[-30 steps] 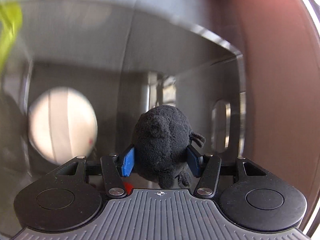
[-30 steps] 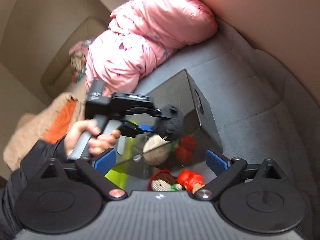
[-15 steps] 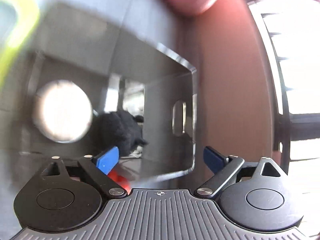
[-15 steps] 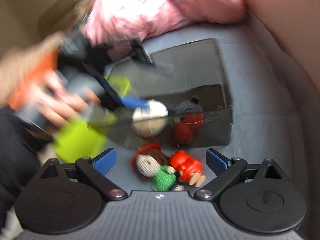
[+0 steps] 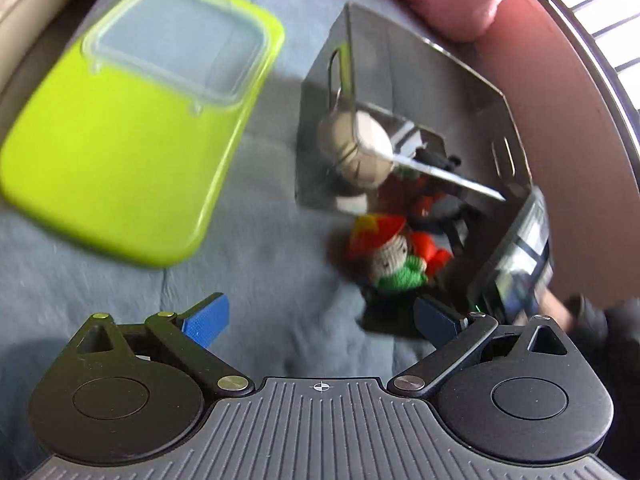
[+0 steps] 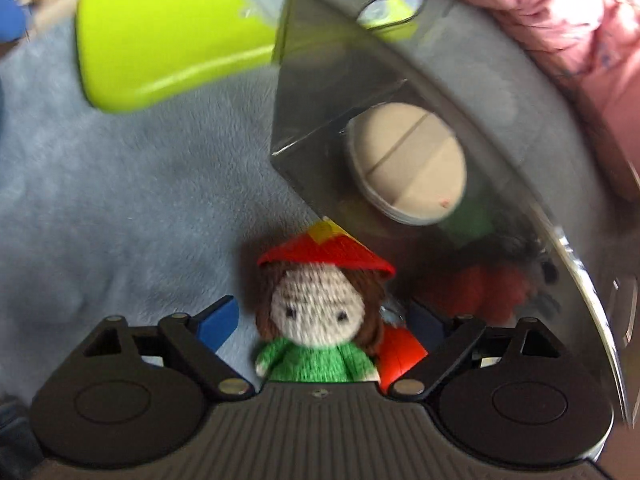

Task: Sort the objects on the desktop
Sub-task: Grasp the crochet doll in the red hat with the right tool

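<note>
1. At the far left lies a lime-green plastic lid with a clear window panel (image 5: 136,120), flat on the blue-grey plush fabric surface (image 5: 260,248), well apart from everything we are handling.

2. Our left hand-held gripper (image 5: 320,318) hangs above bare fabric with its blue pads spread wide and nothing between them.

3. Right of the lid stands the smoky transparent plastic storage box (image 6: 500,92). Inside it we see a round beige disc-shaped object (image 6: 408,164) and something red and dark lower down, too blurred to name.

4. The knitted doll with a red conical hat, brown hair and green jumper (image 6: 320,312) lies on the fabric just outside the box wall, touching or almost touching a red toy piece (image 6: 400,350) beside it.

5. Our right hand-held gripper (image 6: 324,322) is wide open around the doll's head, pads either side, not yet pressing on it.

6. Risks, as we judge them: closing now may pinch the soft head only, so the doll sags or slips out on lifting. The right pad sits near the red toy piece and could trap it too. The box wall is close, so a swing could knock the box.

7. At the far right lies pink padded clothing (image 6: 560,20).
</note>
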Available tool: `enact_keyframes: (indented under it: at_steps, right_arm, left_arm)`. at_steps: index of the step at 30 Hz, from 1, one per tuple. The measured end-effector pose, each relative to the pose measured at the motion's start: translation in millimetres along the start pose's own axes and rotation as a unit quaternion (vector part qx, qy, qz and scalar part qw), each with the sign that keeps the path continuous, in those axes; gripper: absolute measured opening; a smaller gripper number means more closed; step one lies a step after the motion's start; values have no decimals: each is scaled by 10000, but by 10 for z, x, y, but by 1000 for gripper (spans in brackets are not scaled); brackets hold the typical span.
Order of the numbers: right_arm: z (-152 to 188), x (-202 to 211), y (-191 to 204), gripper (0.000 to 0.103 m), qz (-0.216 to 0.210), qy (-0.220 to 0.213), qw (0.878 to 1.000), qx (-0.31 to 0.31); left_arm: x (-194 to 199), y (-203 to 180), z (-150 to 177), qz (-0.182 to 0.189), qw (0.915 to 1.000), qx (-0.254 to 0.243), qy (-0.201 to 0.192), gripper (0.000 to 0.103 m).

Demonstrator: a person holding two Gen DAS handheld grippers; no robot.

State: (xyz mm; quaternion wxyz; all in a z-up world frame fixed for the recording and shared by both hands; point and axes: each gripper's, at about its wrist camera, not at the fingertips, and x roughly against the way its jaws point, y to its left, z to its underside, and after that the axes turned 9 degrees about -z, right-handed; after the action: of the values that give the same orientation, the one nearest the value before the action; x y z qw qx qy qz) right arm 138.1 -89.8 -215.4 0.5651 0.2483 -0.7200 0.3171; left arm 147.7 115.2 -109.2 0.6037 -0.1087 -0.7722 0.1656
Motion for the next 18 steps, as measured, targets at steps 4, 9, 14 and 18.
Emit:
enact_keyframes:
  at_steps: [4,9,14,18]
  right_arm:
    - [-98,-204,20,71,93,276,9996,30]
    - [20,-177,17,65,131,93,9998,113]
    - [328,331,-316,64,-333,-455,9959,-714]
    - [726,1087,-775,64,-514,-1283,9759,-1690]
  left_arm:
    - [-115,-22,102,-14,9999,-76,109,101]
    - [-93,-177,181,138,9992,-382,63,101]
    - [-104,-484,195,397,9947,-950,-32,101]
    - [-226,-844,156,539,9889,-1382,21,102]
